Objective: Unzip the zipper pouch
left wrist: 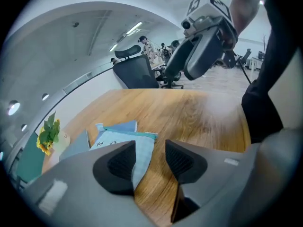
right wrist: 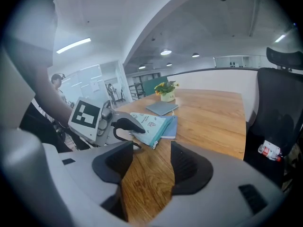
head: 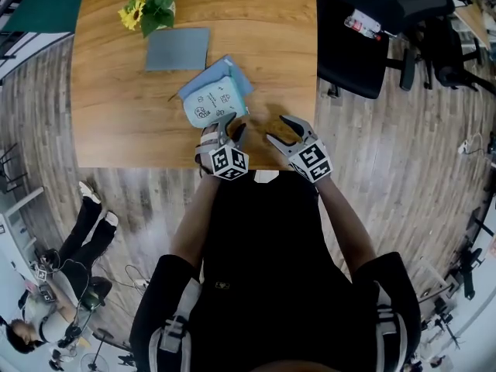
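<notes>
left gripper point(head: 232, 124) and right gripper point(head: 279, 129) are both gaping empty, so the pouch point(head: 213, 101), apparently unpinned, is risking sliding under any pull.

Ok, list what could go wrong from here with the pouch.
The pouch lies loose on a blue item, and the left gripper is open at its corner: a tug may drag it rather than unzip.
The zipper pull is small; the right gripper, open over bare table, could pinch fabric instead.
</notes>
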